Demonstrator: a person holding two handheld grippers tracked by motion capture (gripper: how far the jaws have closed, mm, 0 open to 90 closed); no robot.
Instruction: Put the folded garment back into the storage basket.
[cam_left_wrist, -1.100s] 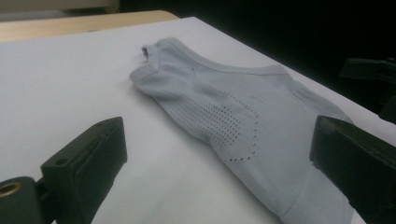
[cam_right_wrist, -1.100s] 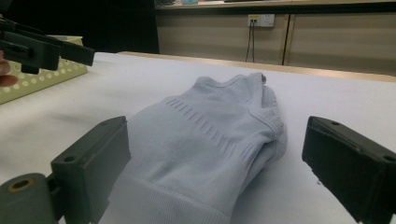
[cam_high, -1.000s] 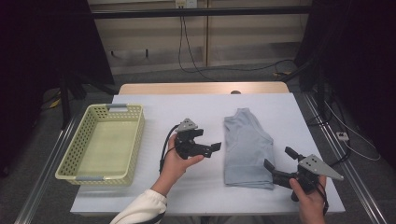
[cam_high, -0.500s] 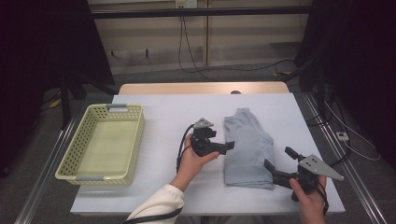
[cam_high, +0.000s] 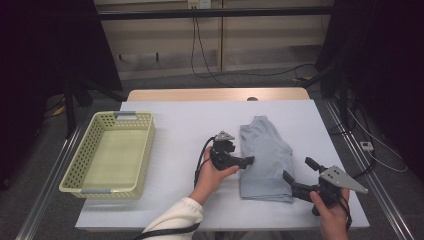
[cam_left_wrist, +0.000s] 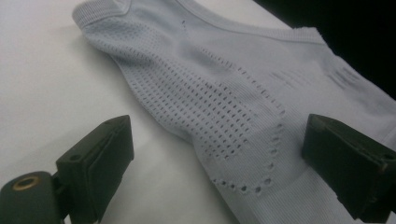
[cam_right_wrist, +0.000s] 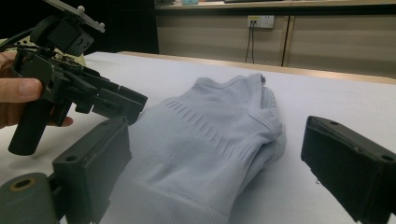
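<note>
A folded light grey-blue knit garment (cam_high: 265, 155) lies on the white table, right of centre. My left gripper (cam_high: 245, 161) is held at its left edge, open. In the left gripper view the garment's perforated fabric (cam_left_wrist: 224, 93) lies between and beyond the spread jaws of that gripper (cam_left_wrist: 224, 168), and nothing is gripped. My right gripper (cam_high: 296, 168) stands open at the garment's near right corner. In the right gripper view the garment (cam_right_wrist: 210, 130) lies between that gripper's (cam_right_wrist: 215, 168) wide jaws, with the left gripper (cam_right_wrist: 133, 105) and a hand beyond, at its far side.
A pale yellow mesh basket (cam_high: 80, 152) stands on the left of the table, with nothing in it. The white table top (cam_high: 190, 125) runs back to a wooden strip (cam_high: 215, 94). Metal rails run along both table sides, and cables lie on the floor behind.
My left gripper has moved right across the table until its jaws reach the garment's left edge. The right gripper and the garment have stayed where they were.
</note>
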